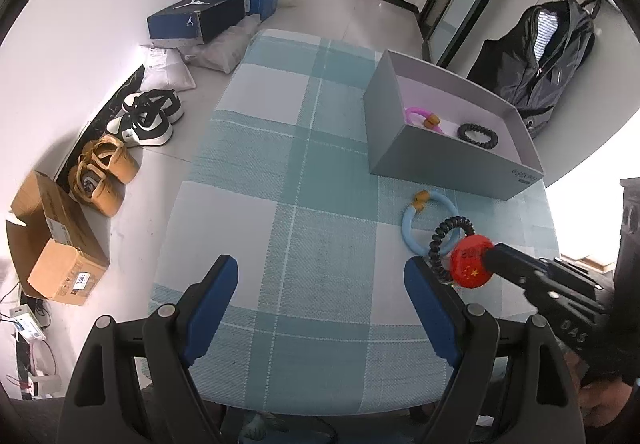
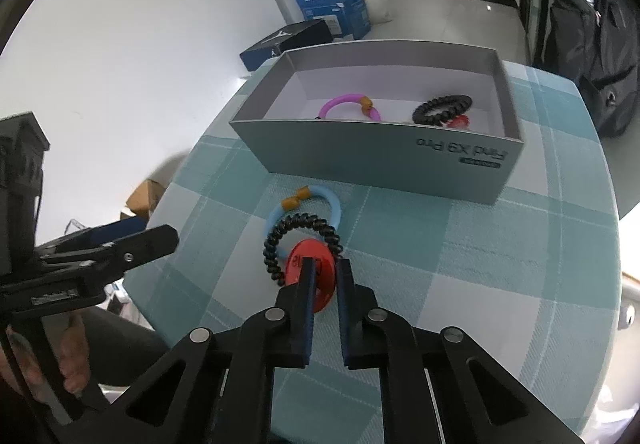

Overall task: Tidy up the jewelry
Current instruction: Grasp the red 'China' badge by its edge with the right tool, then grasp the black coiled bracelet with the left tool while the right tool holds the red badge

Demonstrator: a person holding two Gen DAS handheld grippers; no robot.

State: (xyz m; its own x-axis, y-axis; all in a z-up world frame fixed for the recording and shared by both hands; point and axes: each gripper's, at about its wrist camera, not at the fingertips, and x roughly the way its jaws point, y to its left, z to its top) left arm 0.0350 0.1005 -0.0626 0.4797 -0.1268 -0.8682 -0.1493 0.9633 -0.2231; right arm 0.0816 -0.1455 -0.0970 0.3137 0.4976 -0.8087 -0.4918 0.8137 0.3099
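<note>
"Find X9 Pro" on grey box [image 2: 460, 160]; "3501" on cardboard box label [image 1: 82, 278]; "DAS" on right hand-held gripper [image 1: 482, 258].

Black coil band with a red disc [image 2: 310, 276] sits overlapping the blue ring [image 2: 308, 210] just in front of the grey box [image 2: 376, 160]; pink ring [image 2: 348, 106] and another black coil [image 2: 442, 108] lie inside.

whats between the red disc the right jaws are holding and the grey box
In the right wrist view, the black coil band on the red disc overlaps the blue ring; past that, bare checked cloth up to the grey box.
</note>
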